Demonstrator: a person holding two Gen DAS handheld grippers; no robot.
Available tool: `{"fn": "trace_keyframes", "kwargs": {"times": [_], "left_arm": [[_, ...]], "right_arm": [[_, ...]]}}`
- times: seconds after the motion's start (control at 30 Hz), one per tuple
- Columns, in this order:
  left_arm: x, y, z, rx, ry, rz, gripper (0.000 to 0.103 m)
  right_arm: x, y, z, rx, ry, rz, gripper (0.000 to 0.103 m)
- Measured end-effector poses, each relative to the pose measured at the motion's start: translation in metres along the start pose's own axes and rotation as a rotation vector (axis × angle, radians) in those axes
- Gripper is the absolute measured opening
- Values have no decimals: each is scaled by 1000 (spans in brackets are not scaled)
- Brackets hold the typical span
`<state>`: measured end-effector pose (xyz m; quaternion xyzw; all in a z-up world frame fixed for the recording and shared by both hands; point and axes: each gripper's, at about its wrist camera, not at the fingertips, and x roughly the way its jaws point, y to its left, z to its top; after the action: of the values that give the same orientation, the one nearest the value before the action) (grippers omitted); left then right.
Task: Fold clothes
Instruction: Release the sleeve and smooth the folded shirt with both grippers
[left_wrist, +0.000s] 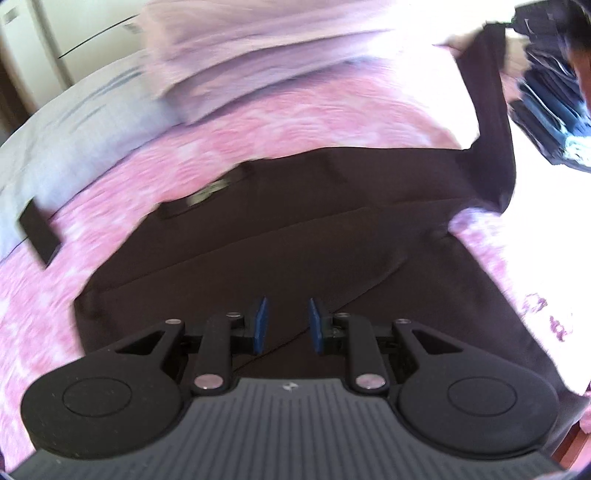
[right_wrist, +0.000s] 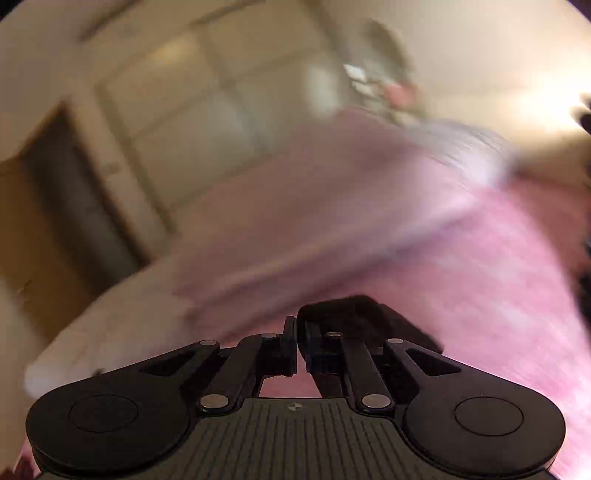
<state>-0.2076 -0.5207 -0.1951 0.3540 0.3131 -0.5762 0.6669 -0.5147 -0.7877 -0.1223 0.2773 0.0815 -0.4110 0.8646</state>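
The dark garment (left_wrist: 280, 229) lies spread flat on the pink bedspread (left_wrist: 295, 114), directly beneath and ahead of the left claw (left_wrist: 286, 325), its long axis running across that claw's view from side to side. The left claw's blue pads (left_wrist: 261, 323) stand a narrow gap apart with only the flat cloth far below showing between them, so it pinches nothing and hovers over the garment's near edge. At the far right of that view, one corner of the cloth rises in a taut strip (left_wrist: 491, 110) up toward the right claw (left_wrist: 532, 29), which is blurred there. In the right wrist view the right claw (right_wrist: 297, 332) is pressed nearly together on a fold of dark fabric (right_wrist: 362, 314) bunched over its right finger, with the bedspread lying below and ahead. The coming fold likely turns on carrying that lifted corner back across the garment's long axis toward the left claw's side; the right hand holds the cloth, so it is best placed, while the left could pin the near edge.
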Motion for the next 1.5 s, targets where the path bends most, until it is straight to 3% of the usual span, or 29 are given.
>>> {"fn": "trace_keyframes", "kwargs": {"times": [0.13, 0.2, 0.23, 0.27, 0.3, 0.33, 0.47, 0.67, 0.83, 0.93, 1.03, 1.23, 1.3, 1.5], "left_arm": [[-24, 63, -43, -66, 13, 52, 20], [-35, 94, -65, -101, 26, 80, 20], [-39, 107, -75, -119, 34, 92, 20], [-43, 121, -86, -137, 42, 104, 20], [-46, 134, -96, -156, 50, 116, 20], [-49, 144, -104, -170, 57, 124, 20], [-48, 169, -126, -183, 66, 125, 20], [-17, 168, -119, -44, 42, 84, 21], [34, 140, -93, 293, -12, 80, 23], [69, 121, -80, 512, -31, 87, 24], [107, 103, -81, 742, 2, 89, 27], [140, 91, -85, 956, 27, 106, 28], [142, 90, -82, 958, 51, 102, 2], [80, 103, -64, 751, -36, 190, 2]], "right_arm": [[10, 147, -30, -177, -2, 229, 9], [22, 210, -81, -272, 92, 334, 9], [28, 241, -106, -320, 140, 386, 20], [37, 263, -136, -382, 240, 403, 55], [46, 285, -166, -445, 342, 417, 71], [47, 291, -181, -449, 387, 413, 76], [47, 313, -242, -459, 562, 391, 76], [35, 264, -238, -326, 656, 131, 76], [23, 195, -212, -279, 651, -42, 76], [31, 163, -201, -272, 655, -105, 76], [33, 132, -192, -282, 659, -151, 76], [47, 81, -185, -275, 686, -205, 76], [57, 69, -187, -286, 707, -216, 76], [78, 46, -191, -367, 740, -254, 76]]}}
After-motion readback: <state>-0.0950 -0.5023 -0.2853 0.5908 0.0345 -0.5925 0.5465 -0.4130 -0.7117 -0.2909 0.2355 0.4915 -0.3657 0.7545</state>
